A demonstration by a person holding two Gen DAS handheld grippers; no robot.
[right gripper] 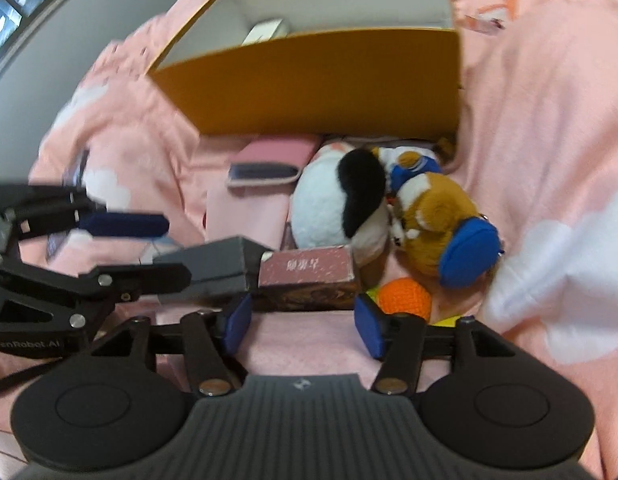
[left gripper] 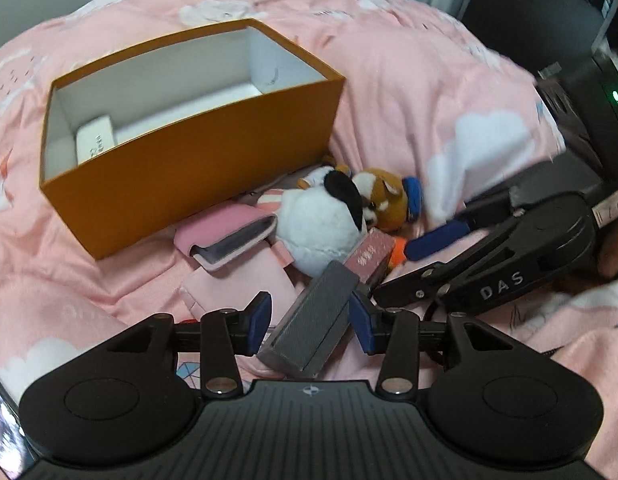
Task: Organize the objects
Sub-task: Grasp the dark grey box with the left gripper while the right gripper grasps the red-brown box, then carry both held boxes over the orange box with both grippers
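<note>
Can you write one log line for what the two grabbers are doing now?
left gripper: open around ridged grey block | right gripper: open before dark-pink printed box | orange cardboard box: nearly empty

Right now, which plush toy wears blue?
The brown-and-white plush, with a blue cap. The white plush with the black patch beside it has none.

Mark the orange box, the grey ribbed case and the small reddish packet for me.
orange box [left gripper: 197,184], left wrist view, on its long front wall.
grey ribbed case [left gripper: 313,316], left wrist view, on its ribbed top face.
reddish packet [right gripper: 307,268], right wrist view, on its printed top face.
</note>
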